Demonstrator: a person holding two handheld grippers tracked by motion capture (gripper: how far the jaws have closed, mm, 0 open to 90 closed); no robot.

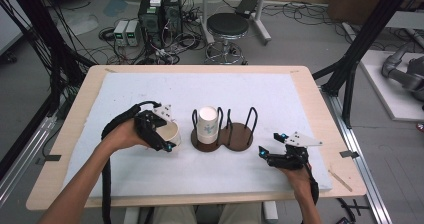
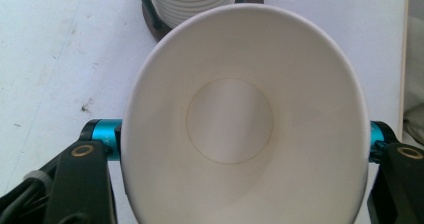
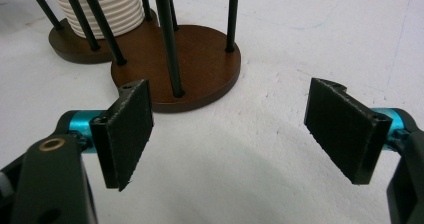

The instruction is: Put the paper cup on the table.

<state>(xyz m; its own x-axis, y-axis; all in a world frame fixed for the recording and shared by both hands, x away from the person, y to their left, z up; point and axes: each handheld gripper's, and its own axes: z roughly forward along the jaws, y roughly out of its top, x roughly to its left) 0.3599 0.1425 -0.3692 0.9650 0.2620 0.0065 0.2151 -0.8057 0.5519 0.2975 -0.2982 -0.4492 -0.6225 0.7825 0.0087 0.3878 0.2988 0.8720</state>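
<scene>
bench [image 1: 75, 149]: wide, covered with a white mat; all the things sit near its middle, well away from every edge, so I see little chance of anything going over the side.

holder [image 1: 235, 136]: two round brown bases joined, each ringed by thin black rods. It looks light; a knock from a cup or a gripper would likely slide or tip it.

stack [image 1: 207, 124]: white cups nested in the holder's left ring, standing taller than the rods. A sideways push near the top could topple it, I think.

right ring [image 3: 200, 59]: bare base. If the cup is meant for here, its rim could catch a rod on the way down and hang tilted.

cup [image 2: 240, 119]: a single paper cup, left of the holder toward the bench's left edge, held at the mouth and tipped so the left gripper view looks straight into it.

left gripper [image 1: 165, 143]: fingers clamped on the cup's sides, squeezing the rim into an oval. Main risk as I judge it: the thin wall creases, or the cup pops out.

right gripper [image 1: 272, 146]: fingers spread, nothing between them, low over the mat right of the holder; close enough to bump the base if it swings in.
</scene>
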